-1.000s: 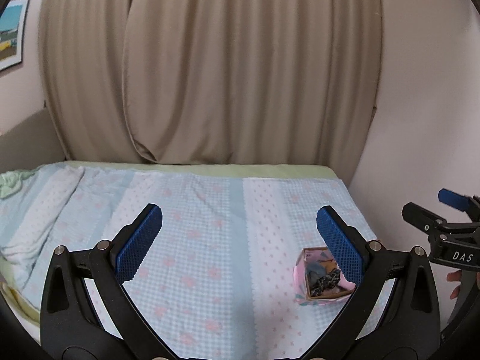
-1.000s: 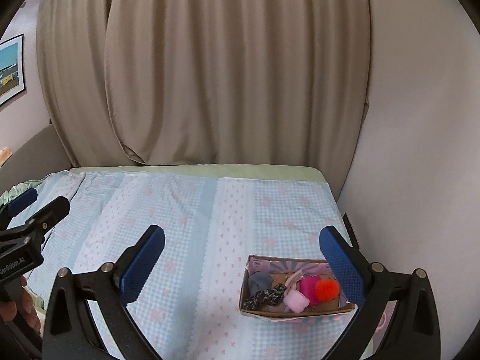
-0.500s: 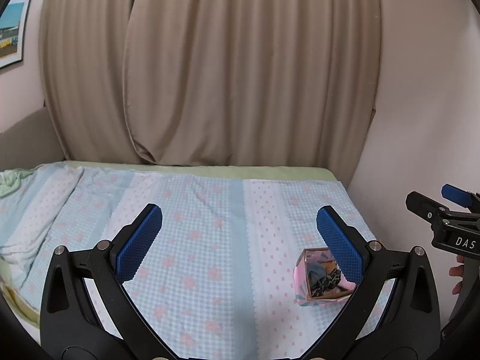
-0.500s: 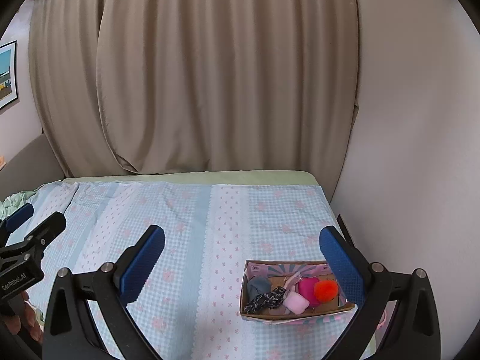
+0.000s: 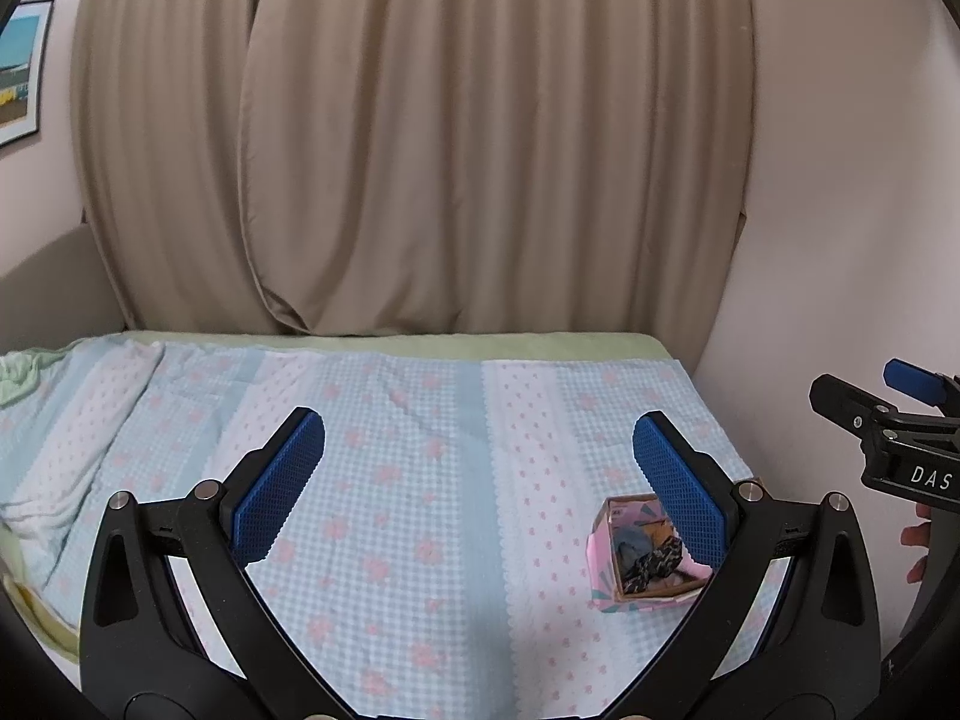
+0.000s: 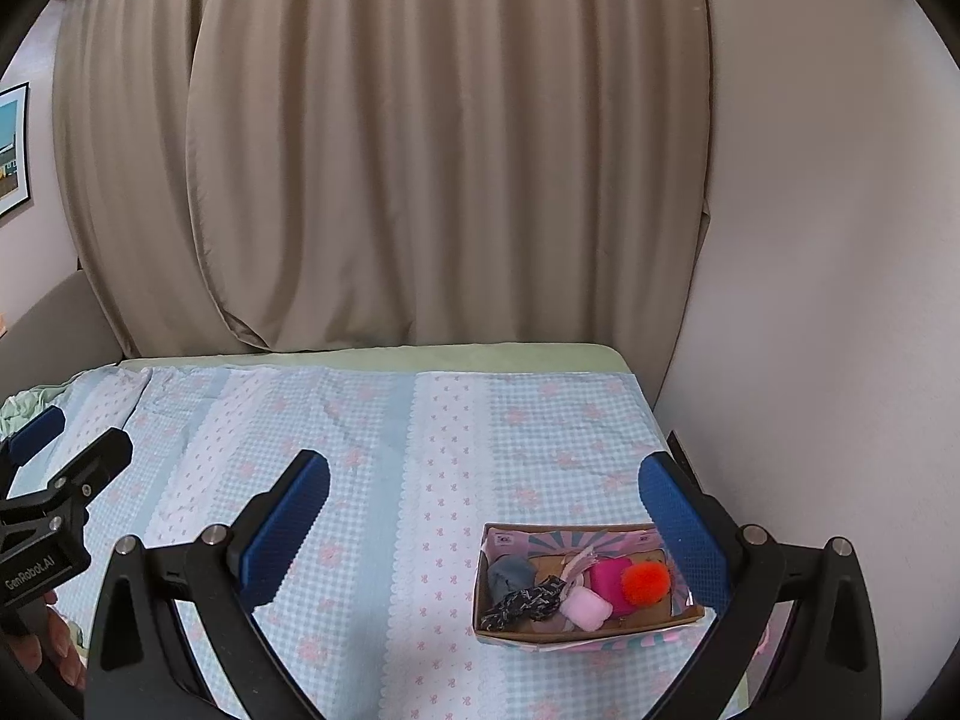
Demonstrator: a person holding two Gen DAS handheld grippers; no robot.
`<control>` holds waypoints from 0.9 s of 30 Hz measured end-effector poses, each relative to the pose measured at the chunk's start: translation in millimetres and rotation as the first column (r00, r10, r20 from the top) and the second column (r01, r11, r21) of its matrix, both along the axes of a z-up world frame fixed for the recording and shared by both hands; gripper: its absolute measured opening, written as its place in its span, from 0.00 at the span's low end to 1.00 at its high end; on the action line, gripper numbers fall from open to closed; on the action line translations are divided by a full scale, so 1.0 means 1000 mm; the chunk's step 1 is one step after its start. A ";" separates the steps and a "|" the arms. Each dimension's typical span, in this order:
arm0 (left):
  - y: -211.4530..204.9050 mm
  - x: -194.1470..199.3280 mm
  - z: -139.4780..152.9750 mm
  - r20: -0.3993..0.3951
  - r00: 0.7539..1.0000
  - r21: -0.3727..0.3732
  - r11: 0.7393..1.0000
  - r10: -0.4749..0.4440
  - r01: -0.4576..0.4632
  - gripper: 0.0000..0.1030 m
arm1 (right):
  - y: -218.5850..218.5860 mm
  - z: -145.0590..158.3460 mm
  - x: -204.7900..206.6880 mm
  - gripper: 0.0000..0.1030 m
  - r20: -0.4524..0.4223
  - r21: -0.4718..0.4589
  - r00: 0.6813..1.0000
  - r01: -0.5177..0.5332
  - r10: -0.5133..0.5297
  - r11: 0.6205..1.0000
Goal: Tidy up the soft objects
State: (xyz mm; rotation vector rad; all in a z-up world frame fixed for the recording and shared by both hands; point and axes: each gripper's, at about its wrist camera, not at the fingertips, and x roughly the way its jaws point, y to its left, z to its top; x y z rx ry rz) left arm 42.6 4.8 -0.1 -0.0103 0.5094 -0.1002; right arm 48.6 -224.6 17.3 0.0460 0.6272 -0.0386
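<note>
A small pink-and-brown cardboard box (image 6: 516, 635) sits on the bed near the wall. Inside it lie an orange pom-pom (image 6: 645, 581), a magenta soft piece (image 6: 607, 578), a pale pink puff (image 6: 587, 608), a dark patterned scrunchie (image 6: 528, 599) and a grey cloth (image 6: 509, 575). My right gripper (image 6: 485, 495) hangs open and empty above the bed, its right finger over the box's right end. In the left wrist view the box (image 5: 602, 552) shows partly behind the right finger. My left gripper (image 5: 479, 455) is open and empty, well left of the box.
A light blue checked bedspread (image 6: 372, 456) with pink flowers covers the bed. Beige curtains (image 6: 420, 150) hang behind it and a pale wall (image 6: 810, 300) runs along the right. A crumpled green cloth (image 5: 18, 372) lies at the bed's far left. A framed picture (image 5: 21, 72) hangs upper left.
Both grippers have risen and drawn back a little from the bed, so the box sits lower and smaller in each view. Both stay open and empty.
</note>
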 end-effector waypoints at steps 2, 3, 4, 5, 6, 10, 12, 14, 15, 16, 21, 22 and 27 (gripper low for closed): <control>0.000 0.000 0.000 0.001 1.000 0.000 1.000 0.001 -0.001 1.00 | 0.000 0.001 -0.001 1.00 0.003 -0.001 1.000 0.001 -0.001 1.000; 0.001 0.000 0.000 0.001 1.000 0.001 1.000 -0.001 0.001 1.00 | 0.000 0.001 -0.001 1.00 0.003 -0.002 1.000 0.001 -0.001 1.000; 0.001 0.000 0.000 0.002 1.000 0.002 1.000 -0.001 0.001 1.00 | 0.000 0.001 -0.002 1.00 0.004 -0.002 1.000 0.002 -0.002 1.000; 0.001 0.000 0.000 0.002 1.000 0.002 1.000 -0.002 0.002 1.00 | -0.001 0.002 -0.002 1.00 0.005 -0.001 1.000 0.002 -0.002 1.000; 0.000 0.000 0.001 0.003 1.000 0.003 1.000 -0.002 0.002 1.00 | -0.001 0.002 -0.002 1.00 0.005 -0.001 1.000 0.002 -0.002 1.000; -0.001 -0.002 -0.001 0.006 1.000 0.010 1.000 -0.002 0.002 1.00 | -0.003 0.001 -0.001 1.00 0.005 -0.001 1.000 0.001 -0.001 1.000; -0.002 -0.002 -0.001 0.006 1.000 0.010 1.000 -0.002 0.002 1.00 | -0.003 0.002 -0.002 1.00 0.006 -0.002 1.000 0.001 -0.001 1.000; -0.002 -0.002 -0.001 0.006 1.000 0.010 1.000 -0.002 0.002 1.00 | -0.003 0.002 -0.002 1.00 0.007 -0.002 1.000 0.002 -0.002 1.000; -0.002 -0.002 -0.001 0.006 1.000 0.010 1.000 -0.002 0.002 1.00 | -0.004 0.002 -0.002 1.00 0.007 -0.001 1.000 0.002 -0.002 1.000; -0.003 -0.002 0.000 0.007 1.000 0.010 1.000 -0.001 0.001 1.00 | -0.004 0.002 -0.002 1.00 0.007 -0.002 1.000 0.002 -0.002 1.000; -0.004 -0.003 -0.002 0.013 1.000 0.015 1.000 -0.003 0.003 1.00 | -0.005 0.002 0.000 1.00 0.009 -0.002 1.000 0.006 -0.006 1.000; -0.003 -0.003 -0.002 0.013 1.000 0.015 1.000 -0.005 0.004 1.00 | -0.005 0.002 0.000 1.00 0.008 -0.003 1.000 0.006 -0.006 1.000; -0.003 -0.003 -0.003 0.013 1.000 0.015 1.000 -0.006 0.006 1.00 | -0.005 0.002 0.000 1.00 0.009 -0.003 1.000 0.006 -0.006 1.000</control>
